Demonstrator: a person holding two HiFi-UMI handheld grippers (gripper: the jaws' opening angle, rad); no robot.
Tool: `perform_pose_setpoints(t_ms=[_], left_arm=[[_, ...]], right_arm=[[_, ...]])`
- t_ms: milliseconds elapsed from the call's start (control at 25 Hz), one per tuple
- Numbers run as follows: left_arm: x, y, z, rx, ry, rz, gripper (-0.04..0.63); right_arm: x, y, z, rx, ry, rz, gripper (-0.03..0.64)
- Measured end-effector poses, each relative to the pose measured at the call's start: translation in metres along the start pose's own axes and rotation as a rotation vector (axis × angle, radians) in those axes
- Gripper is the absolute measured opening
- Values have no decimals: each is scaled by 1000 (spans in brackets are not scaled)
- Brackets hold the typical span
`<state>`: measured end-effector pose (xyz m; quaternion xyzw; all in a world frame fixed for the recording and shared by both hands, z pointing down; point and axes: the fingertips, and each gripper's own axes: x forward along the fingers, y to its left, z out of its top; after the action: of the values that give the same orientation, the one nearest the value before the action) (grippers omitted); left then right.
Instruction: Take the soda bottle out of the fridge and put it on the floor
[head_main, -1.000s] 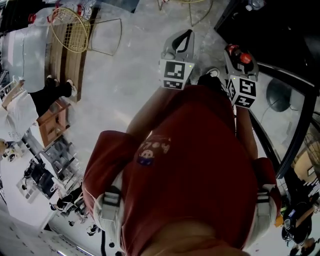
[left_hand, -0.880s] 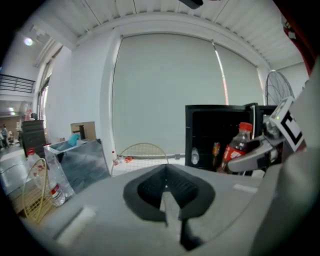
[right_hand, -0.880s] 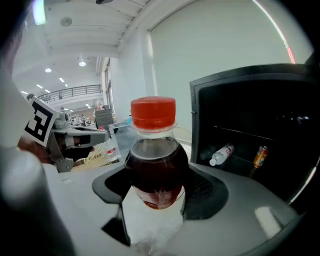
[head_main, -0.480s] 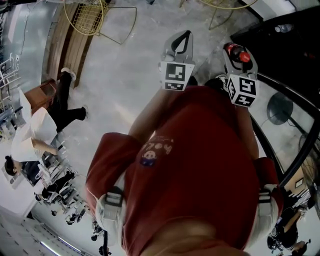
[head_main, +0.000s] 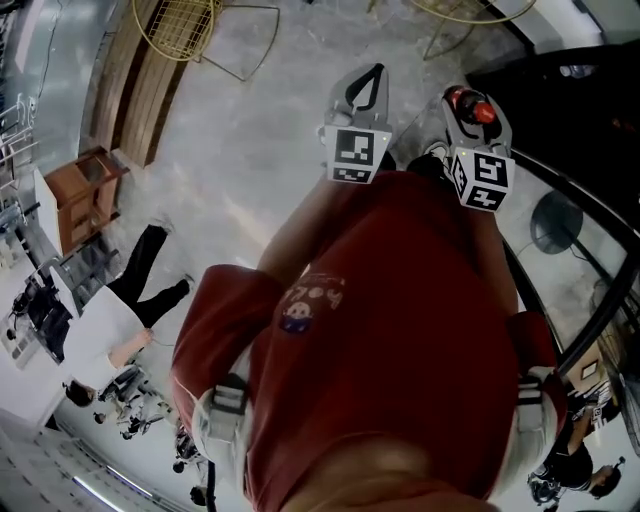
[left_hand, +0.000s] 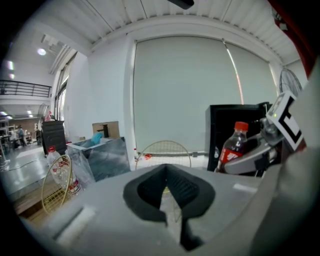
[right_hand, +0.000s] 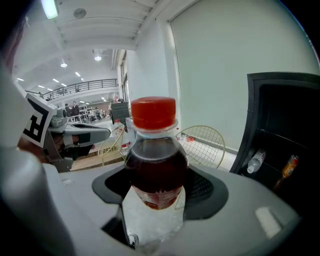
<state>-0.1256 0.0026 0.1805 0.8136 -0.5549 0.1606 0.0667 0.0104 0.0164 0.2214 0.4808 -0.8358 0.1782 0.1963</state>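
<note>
While I watch through the right gripper view, my right claw (right_hand: 157, 187) is pinching the clear plastic soda bottle with dark cola and a red cap (right_hand: 154, 150). Its dark pads press the bottle's body from both sides. The bottle stands upright in the grip, and its cap rises well above the claw's tips. Just beyond this claw and to its right I see the black fridge (right_hand: 280, 120), open-fronted, with two small bottles inside.

My left claw (left_hand: 167, 187) has its tips pressed together and carries nothing. Off to its right, the right claw (left_hand: 250, 157) holds the bottle (left_hand: 232, 150) at about the same level. A round yellow wire chair back (left_hand: 162, 150) stands beyond its tips.

From the head view, both claws (head_main: 365, 85) (head_main: 478, 110) reach out side by side over the pale grey floor (head_main: 250, 150), and the bottle (head_main: 483, 113) is clear of that floor.
</note>
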Motion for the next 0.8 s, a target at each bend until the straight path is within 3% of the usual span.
perform_pose_setpoints(t_ms=[800], left_arm=[[26,-17,-12,-20,55,-7,-2]], right_arm=[[14,-31,-21,9,75,20,304]])
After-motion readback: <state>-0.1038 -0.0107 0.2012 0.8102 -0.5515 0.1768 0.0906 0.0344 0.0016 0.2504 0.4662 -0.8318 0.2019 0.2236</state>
